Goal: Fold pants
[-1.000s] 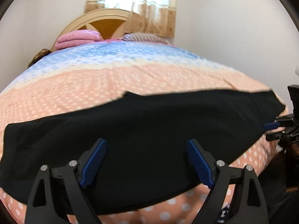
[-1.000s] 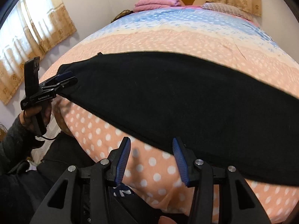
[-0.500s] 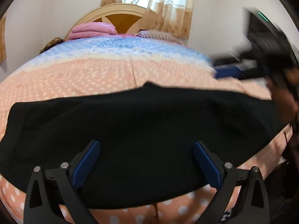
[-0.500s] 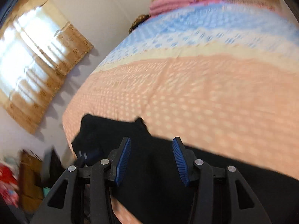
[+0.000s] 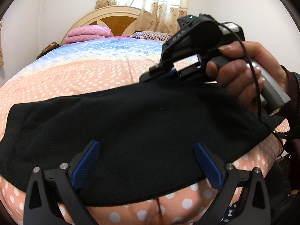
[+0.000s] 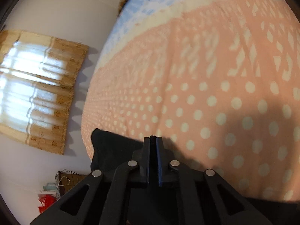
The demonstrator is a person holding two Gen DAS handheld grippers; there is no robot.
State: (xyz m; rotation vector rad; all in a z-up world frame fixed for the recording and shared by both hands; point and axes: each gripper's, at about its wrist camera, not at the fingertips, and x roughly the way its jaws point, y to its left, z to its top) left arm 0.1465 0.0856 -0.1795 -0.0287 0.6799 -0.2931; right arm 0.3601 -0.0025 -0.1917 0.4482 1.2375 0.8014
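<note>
Black pants (image 5: 150, 121) lie folded lengthwise across the near end of a dotted peach quilt (image 5: 84, 75). My left gripper (image 5: 147, 144) hovers over their near edge, wide open, with nothing pinched. A person's hand (image 5: 243, 71) holds my right gripper (image 5: 148, 76) at the pants' far edge, right of the middle. In the right wrist view that gripper (image 6: 153, 137) is shut, with a sliver of black cloth showing between the tips, and the pants (image 6: 112, 146) bunch up to its left.
The quilt (image 6: 206, 75) stretches back to a blue band, a folded pink blanket (image 5: 88, 34), a striped pillow (image 5: 150, 35) and a wooden headboard (image 5: 112, 20). The bed's left side meets a wall with a curtain (image 6: 37, 86). Clutter lies on the floor (image 6: 52, 191).
My right gripper swung from the pants' right end across to their far edge and closed there. The left gripper stayed put and opened slightly wider.
</note>
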